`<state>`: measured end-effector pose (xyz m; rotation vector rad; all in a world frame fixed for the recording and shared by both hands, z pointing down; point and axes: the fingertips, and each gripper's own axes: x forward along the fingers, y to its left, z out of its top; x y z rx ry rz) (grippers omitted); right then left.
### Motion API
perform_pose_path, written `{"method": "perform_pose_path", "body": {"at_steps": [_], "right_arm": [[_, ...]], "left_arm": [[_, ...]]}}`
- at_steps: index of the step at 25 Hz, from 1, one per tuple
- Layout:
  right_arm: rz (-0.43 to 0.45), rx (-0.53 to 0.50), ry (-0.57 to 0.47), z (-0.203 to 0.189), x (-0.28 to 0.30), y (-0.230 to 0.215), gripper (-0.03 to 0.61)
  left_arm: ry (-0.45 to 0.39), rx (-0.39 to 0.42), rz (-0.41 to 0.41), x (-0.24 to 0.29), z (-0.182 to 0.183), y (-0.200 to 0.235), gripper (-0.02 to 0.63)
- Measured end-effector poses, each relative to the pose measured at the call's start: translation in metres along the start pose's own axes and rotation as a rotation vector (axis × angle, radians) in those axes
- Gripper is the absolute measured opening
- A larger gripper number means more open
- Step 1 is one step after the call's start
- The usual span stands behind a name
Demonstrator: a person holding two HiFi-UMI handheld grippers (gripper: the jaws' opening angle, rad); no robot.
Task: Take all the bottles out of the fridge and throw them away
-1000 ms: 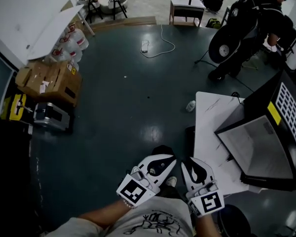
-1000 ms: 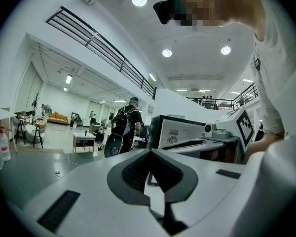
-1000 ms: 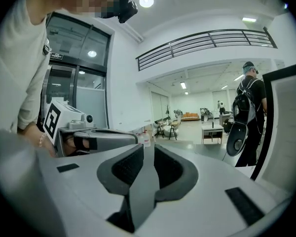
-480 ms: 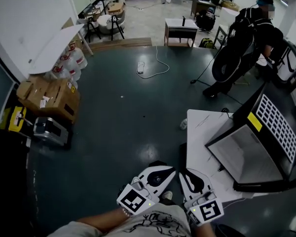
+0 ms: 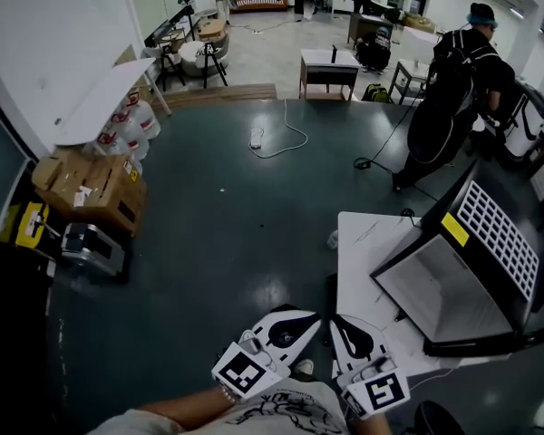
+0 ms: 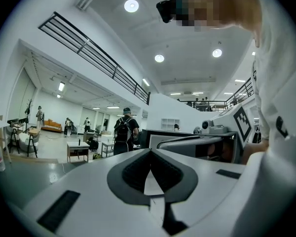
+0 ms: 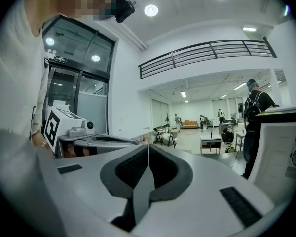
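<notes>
A black fridge (image 5: 490,243) stands on a white table (image 5: 363,243) at the right of the head view, its door swung open on a pale, bare-looking inside. No bottle shows in it. One small clear bottle (image 5: 333,239) lies on the dark floor by the table's near corner. My left gripper (image 5: 315,316) and right gripper (image 5: 335,320) hang side by side at the bottom, short of the table. The left gripper (image 6: 150,152) is shut on nothing. The right gripper (image 7: 148,146) has just been closing and its jaws now meet with nothing between them.
Cardboard boxes (image 5: 91,184), water jugs (image 5: 127,125) and two cases (image 5: 82,243) line the left wall. A white cable (image 5: 281,139) lies on the floor. A person with a backpack (image 5: 453,98) stands at the back right, near a small table (image 5: 326,62).
The head view has tipped up, showing more of the far room. Both grippers sit a little lower in the picture, still side by side. The person at the back has straightened up.
</notes>
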<state>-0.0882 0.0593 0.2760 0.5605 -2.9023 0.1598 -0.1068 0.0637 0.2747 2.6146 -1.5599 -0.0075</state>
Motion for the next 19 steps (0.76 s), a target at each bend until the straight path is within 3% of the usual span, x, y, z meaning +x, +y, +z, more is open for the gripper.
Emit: {"method": "perform_pose_path", "body": {"at_steps": [19], "right_arm": [[-0.001, -0.006, 0.002, 0.0008, -0.0073, -0.0068, 0.034]], "left_arm": [[-0.001, -0.006, -0.014, 0.0094, 0.0037, -0.0079, 0.014]]}}
